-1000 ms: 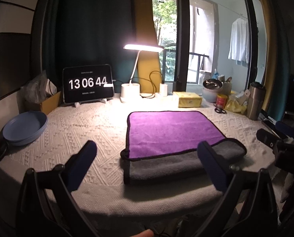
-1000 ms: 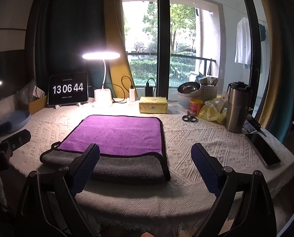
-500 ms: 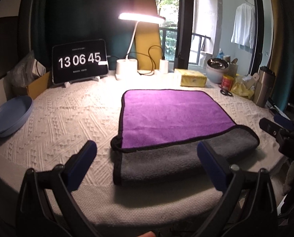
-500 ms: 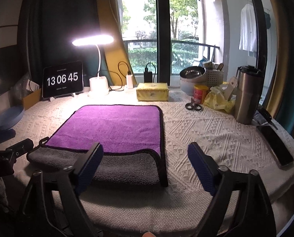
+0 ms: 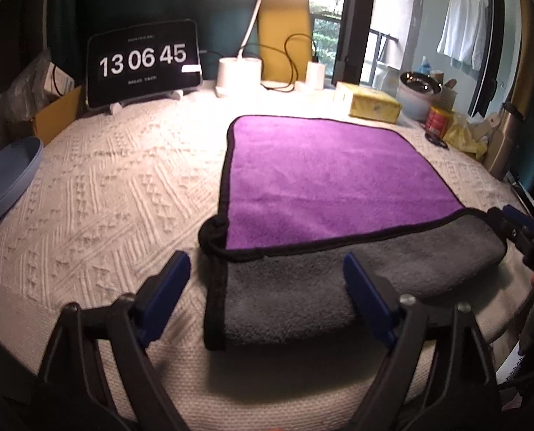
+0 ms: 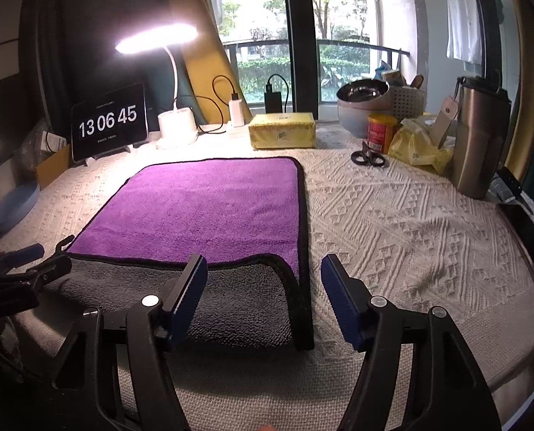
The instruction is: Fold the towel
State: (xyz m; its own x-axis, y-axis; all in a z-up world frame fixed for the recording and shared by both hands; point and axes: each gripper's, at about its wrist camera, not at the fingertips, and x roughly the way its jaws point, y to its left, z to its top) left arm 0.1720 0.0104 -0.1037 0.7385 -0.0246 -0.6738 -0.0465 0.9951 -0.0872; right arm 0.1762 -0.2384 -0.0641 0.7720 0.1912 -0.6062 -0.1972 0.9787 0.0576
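On the knitted white surface (image 6: 392, 222), both grippers' fingers spread wide at the towel (image 5: 324, 179)'s near corners; pinching them comes next.

Right gripper (image 6: 264, 280) jaws spread wide astride the towel (image 6: 209, 212) near-right corner.

This looks like a home, a room beside a balcony. A table with a white knitted cloth (image 6: 392, 222) carries a desk lamp (image 6: 175, 122), a clock screen (image 6: 108, 124), a tissue pack (image 6: 283, 130), scissors (image 6: 369, 158) and a steel mug (image 6: 480, 140). Outside the glass door, a white shirt (image 5: 464, 30) hangs to dry.
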